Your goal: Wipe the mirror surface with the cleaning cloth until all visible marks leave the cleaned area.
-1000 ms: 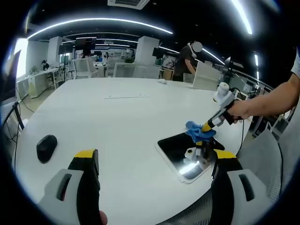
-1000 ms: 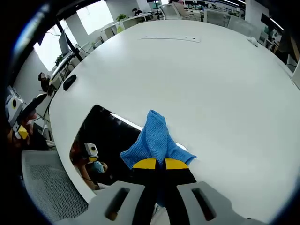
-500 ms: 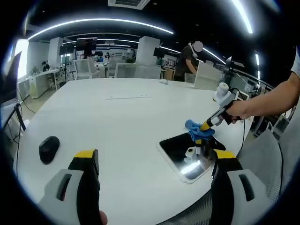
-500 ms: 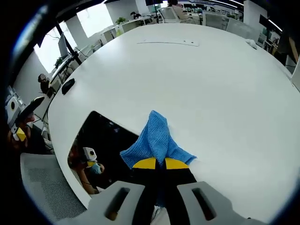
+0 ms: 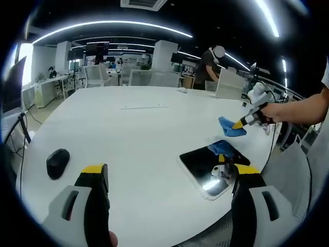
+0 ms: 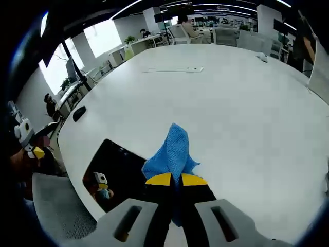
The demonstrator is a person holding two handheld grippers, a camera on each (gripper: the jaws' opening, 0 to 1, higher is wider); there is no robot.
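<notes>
Now that the right gripper, jaws clenched on the blue microfibre cleaning cloth, has lifted off the dark rectangular mirror toward two o'clock, wiping pauses; the left gripper hangs released.

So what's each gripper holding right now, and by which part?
Right gripper pinches the blue cloth by its near bunched end; left gripper holds nothing.

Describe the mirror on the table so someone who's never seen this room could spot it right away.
Start at the big white table and go to its near edge by the grey mesh chair. The mirror lies flat there, a dark glossy rectangle with a thin pale border. It is the one surface on the table that reflects; the other dark item, a computer mouse, is small, rounded and matte.
</notes>
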